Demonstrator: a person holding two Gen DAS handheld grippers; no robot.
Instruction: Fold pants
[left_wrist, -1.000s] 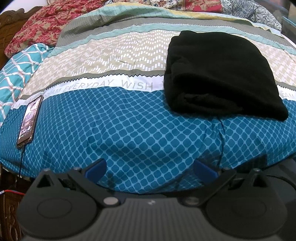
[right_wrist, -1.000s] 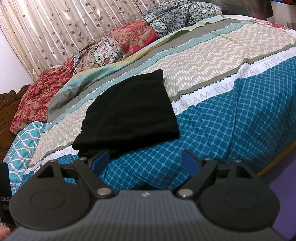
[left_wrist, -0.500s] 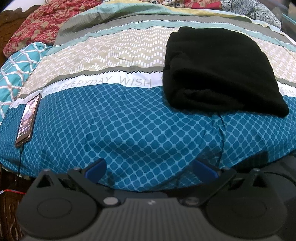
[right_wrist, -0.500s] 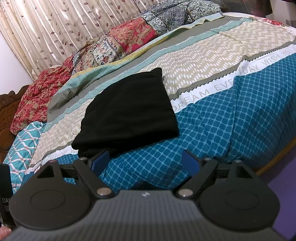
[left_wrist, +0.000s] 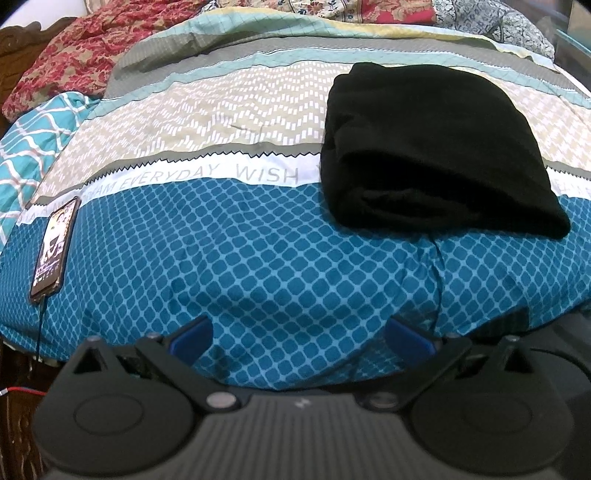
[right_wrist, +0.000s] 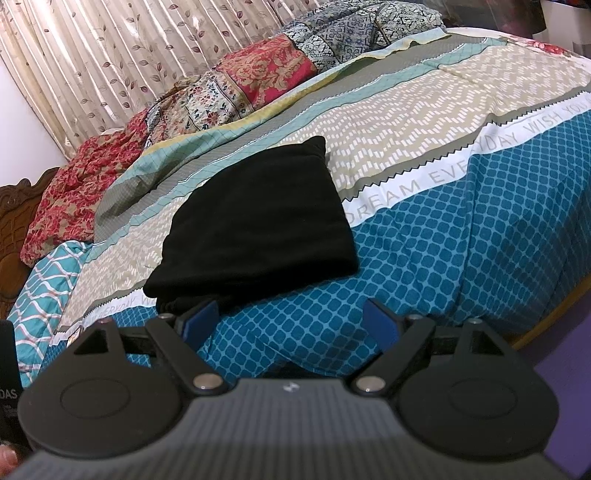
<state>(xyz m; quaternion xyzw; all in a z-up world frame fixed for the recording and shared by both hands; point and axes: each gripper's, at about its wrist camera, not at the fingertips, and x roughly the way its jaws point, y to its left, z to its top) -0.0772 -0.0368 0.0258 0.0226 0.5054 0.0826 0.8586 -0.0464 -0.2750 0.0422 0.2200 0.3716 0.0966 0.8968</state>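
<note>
1. The black fleece pants, folded into a thick, roughly square bundle, lie on the bed. In the left wrist view they sit to the right of centre, and their layered edge faces the near side.
2. The bundle rests across the beige zigzag band and the white lettered stripe of the patterned bedspread. Its near edge reaches onto the blue diamond-print part.
3. The left hand-held gripper hangs at the near edge of the bed with its blue-tipped jaws wide apart. Nothing is between them, and it is well apart from the pants.
4. The right hand-held gripper also has its jaws spread wide and holds nothing. In its own view the left blue fingertip overlaps the near corner of the pants, but I cannot tell whether it touches them.
5. A black smartphone with a lit screen lies on the bedspread at the far left, with a thin cable running from its near end.
6. Red floral and other patterned quilts are heaped along the far side of the bed.
7. Behind them hangs a beige leaf-print curtain.
</note>
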